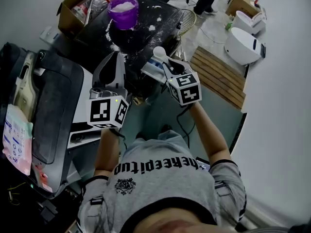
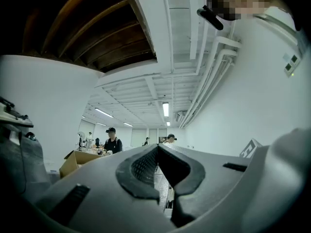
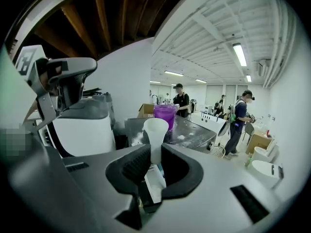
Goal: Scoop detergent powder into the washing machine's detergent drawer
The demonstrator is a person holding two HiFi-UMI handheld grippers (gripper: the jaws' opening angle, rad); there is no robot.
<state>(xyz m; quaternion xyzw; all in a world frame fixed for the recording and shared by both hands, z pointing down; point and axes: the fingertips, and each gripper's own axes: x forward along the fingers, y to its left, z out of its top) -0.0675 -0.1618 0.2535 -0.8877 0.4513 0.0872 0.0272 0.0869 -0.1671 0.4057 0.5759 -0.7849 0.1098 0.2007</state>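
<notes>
The person is bending both arms forward at waist height. The left gripper (image 1: 114, 57) is pointing toward 12 o'clock, its jaws pressed together on nothing. At its 3 o'clock, the right gripper (image 1: 168, 66) is clamping the handle of a white scoop (image 1: 159, 52), bowl up, just above the open detergent drawer (image 1: 151, 71). A purple detergent tub (image 1: 124, 11) is sitting at the scoop's 11 o'clock on the powder-dusted dark machine top (image 1: 150, 18).
</notes>
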